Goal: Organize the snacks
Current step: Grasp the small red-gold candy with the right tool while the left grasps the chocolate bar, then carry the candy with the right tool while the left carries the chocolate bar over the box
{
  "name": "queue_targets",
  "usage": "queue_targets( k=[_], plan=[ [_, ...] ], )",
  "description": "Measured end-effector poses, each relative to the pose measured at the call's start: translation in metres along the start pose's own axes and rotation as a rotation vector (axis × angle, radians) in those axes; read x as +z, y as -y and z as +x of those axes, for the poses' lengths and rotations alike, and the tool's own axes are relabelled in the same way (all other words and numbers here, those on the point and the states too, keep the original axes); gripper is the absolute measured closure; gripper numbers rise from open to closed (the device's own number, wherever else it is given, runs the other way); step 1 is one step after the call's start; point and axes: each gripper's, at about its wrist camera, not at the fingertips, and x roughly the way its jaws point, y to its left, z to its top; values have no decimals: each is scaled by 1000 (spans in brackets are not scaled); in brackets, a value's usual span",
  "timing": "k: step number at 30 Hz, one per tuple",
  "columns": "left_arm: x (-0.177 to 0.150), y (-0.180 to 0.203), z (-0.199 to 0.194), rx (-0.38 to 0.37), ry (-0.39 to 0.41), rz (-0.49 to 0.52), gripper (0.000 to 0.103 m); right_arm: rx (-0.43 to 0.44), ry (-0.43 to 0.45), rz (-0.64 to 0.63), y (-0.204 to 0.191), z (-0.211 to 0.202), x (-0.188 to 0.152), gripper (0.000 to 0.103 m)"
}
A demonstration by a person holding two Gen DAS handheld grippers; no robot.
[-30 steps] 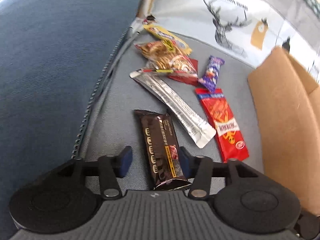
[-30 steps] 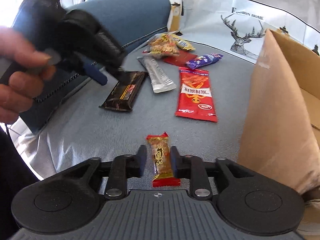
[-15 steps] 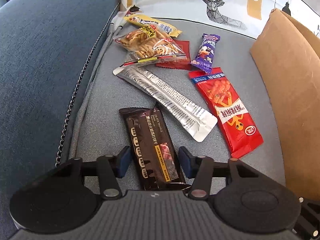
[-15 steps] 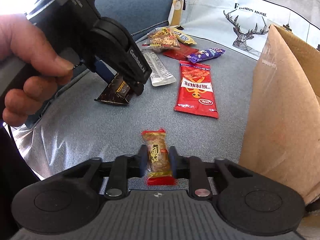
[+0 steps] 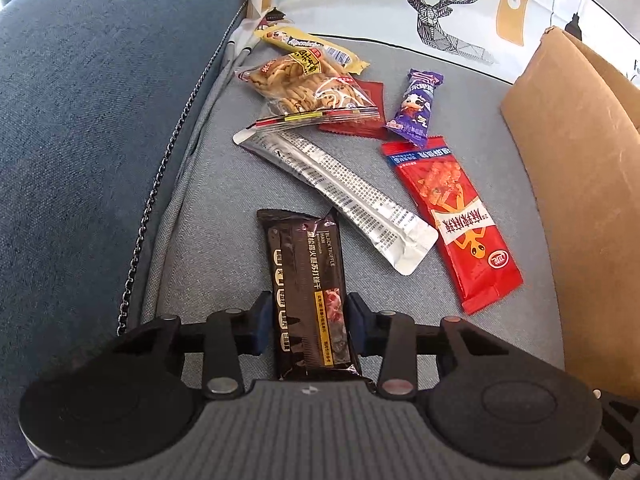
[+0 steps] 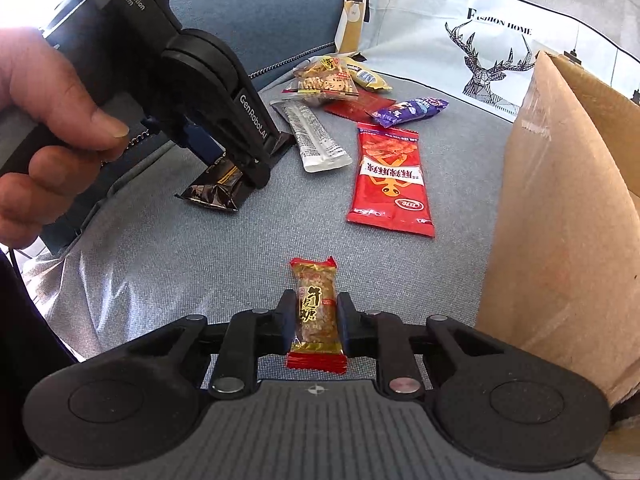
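Left gripper [image 5: 308, 322] is clamped across the near half of the black truffle cracker pack [image 5: 307, 294], which points forward over the grey sofa seat [image 5: 208, 240]; beyond lie the silver sachet [image 5: 336, 196] and red snack bag [image 5: 450, 220].

Right gripper [image 6: 316, 320] pinches the small golden candy [image 6: 317, 312] at its middle. Only this view shows the left hand [image 6: 44, 136] and the cardboard box [image 6: 568, 208] alongside.
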Motion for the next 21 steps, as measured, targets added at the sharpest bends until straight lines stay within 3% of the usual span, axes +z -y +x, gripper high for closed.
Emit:
queue_targets(
  k=[14, 21],
  plan=[
    [-1, 1, -1, -4, 7, 1, 60, 0, 3, 1, -2, -1, 1, 80],
    [1, -5, -13, -16, 64, -40, 60, 3, 46, -7, -2, -8, 1, 86]
  ],
)
